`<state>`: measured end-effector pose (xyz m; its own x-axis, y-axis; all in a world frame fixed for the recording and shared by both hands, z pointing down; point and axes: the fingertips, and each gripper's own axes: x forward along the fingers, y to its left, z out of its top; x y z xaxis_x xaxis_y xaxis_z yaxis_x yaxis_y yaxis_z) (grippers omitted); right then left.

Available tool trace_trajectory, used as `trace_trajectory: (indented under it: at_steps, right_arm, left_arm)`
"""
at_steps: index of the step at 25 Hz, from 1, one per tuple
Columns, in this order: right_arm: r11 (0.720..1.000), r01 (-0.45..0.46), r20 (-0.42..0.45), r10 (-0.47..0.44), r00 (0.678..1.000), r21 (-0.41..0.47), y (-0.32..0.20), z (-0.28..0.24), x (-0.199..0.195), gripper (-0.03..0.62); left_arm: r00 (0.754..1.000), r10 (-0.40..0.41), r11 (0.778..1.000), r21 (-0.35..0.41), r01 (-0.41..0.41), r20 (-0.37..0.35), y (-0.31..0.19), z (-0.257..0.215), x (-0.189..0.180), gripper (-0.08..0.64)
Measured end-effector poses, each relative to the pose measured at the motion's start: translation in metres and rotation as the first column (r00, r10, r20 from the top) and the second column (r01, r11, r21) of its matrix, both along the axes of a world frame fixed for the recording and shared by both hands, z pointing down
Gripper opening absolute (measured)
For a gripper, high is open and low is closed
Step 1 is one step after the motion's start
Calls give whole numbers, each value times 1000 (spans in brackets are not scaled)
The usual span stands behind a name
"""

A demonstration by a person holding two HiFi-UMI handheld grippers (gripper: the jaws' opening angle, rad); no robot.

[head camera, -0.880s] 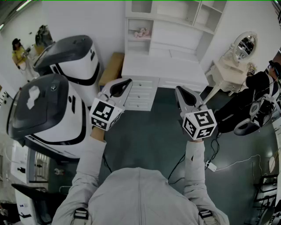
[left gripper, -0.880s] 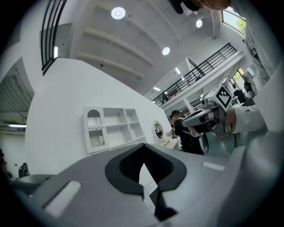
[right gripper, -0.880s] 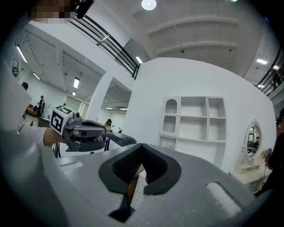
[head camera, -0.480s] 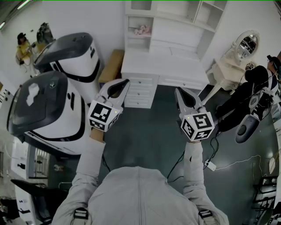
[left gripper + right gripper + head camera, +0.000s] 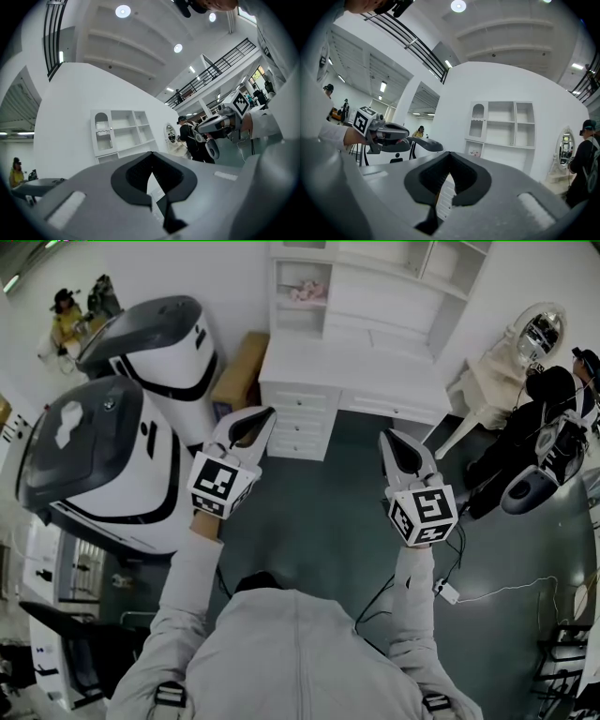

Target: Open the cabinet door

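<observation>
Not started: left hand-held gripper [image 5: 265, 416] and right hand-held gripper [image 5: 387, 437] both have jaws together on nothing, held level and well apart from the white cabinet [image 5: 356, 306] across the floor [image 5: 323, 521]. Its door [image 5: 101, 133], probably the arched upper-left one, looks closed; approach, grasp and pull all remain
</observation>
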<state>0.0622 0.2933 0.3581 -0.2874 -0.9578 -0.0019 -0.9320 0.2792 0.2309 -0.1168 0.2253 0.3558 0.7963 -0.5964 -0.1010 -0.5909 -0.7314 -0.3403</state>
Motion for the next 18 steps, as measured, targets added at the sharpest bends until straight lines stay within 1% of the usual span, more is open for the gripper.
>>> trace_trajectory:
  at_steps: [3, 5, 9, 11, 15, 18]
  right_arm:
    - [1000, -1, -8, 1, 1000, -18, -8, 8, 7, 2]
    - [1000, -7, 3, 7, 1000, -26, -17, 13, 15, 2]
    - [999, -20, 16, 21, 1000, -35, -46, 20, 30, 2]
    - [999, -26, 22, 27, 999, -32, -66, 21, 36, 2]
    - [999, -42, 19, 43, 999, -19, -120, 18, 48, 2]
    - [999, -45, 22, 45, 999, -16, -166, 11, 53, 2]
  left_arm:
    - [1000, -7, 1000, -1, 7, 2, -9, 5, 6, 17]
    - [1000, -10, 1000, -7, 10, -5, -19, 9, 11, 17]
    - [1000, -6, 1000, -19, 6, 3, -49, 19, 22, 18]
    - [1000, -10, 1000, -21, 10, -2, -73, 23, 22, 17]
    - [999, -12, 1000, -18, 12, -41, -136, 20, 25, 18]
    - [999, 5, 1000, -23, -6, -46, -183, 14, 38, 17]
